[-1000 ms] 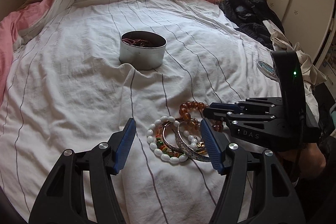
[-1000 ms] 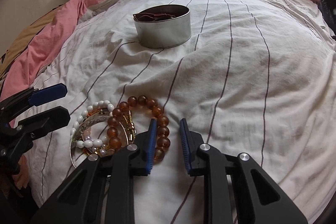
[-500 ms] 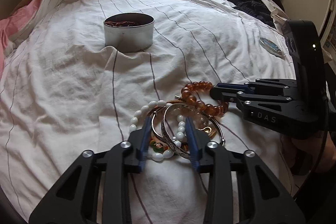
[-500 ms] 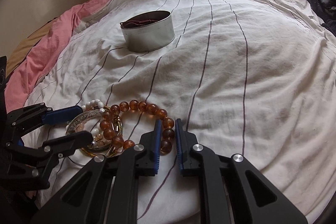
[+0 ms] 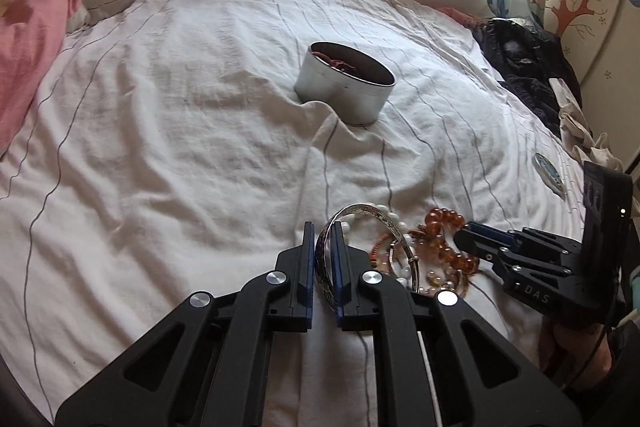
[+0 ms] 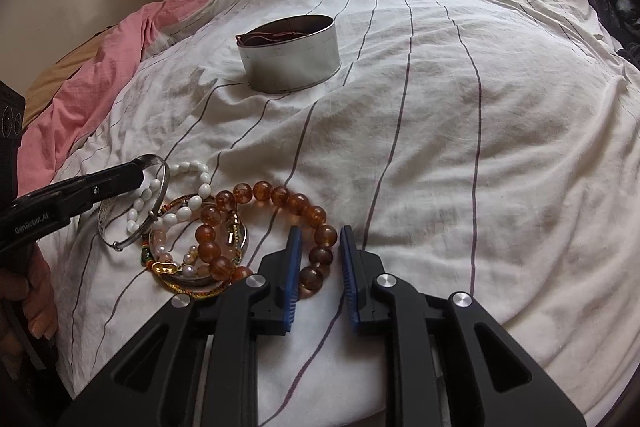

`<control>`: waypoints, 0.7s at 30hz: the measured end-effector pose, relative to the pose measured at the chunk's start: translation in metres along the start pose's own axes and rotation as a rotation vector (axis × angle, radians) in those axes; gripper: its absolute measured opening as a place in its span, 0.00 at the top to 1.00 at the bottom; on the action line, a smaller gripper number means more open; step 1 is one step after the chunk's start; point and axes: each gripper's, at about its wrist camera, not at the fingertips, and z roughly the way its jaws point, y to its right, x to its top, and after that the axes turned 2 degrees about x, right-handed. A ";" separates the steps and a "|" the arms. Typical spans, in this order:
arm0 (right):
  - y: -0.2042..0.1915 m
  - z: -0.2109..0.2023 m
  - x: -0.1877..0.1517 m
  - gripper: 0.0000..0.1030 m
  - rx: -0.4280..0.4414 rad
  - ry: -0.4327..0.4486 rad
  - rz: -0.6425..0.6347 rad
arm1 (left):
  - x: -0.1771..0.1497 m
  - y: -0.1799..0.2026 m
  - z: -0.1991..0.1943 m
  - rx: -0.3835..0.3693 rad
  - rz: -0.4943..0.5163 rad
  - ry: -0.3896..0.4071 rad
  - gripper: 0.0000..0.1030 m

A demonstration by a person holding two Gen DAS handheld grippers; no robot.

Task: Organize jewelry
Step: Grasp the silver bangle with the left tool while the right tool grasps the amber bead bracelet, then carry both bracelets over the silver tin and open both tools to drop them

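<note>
My left gripper [image 5: 323, 267] had clamped the silver bangle [image 5: 352, 227] edge-on; the tin [image 5: 344, 89] lay straight ahead, nearer it than my right gripper [image 6: 319, 267], whose jaws were opening astride the amber beads [image 6: 316, 251].

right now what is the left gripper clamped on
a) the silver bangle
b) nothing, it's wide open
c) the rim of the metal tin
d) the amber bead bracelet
a: the left gripper has its blue pads shut on the silver bangle, tilting it up off the pile, while the amber bead bracelet lies on the sheet and the metal tin sits farther back.
</note>
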 end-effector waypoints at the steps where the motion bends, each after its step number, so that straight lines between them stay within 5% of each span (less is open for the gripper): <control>1: -0.001 -0.001 -0.001 0.81 0.000 0.003 -0.008 | 0.000 -0.003 0.001 -0.001 -0.013 -0.006 0.93; 3: -0.005 -0.004 -0.003 0.88 0.002 0.017 -0.022 | -0.001 -0.006 0.005 0.001 -0.030 -0.014 0.93; 12: 0.000 0.000 -0.001 0.81 0.009 0.009 0.005 | -0.003 -0.004 0.014 0.025 -0.019 -0.041 0.90; 21: -0.002 -0.002 -0.003 0.87 0.022 0.016 -0.001 | -0.003 0.004 0.012 0.057 0.036 -0.031 0.91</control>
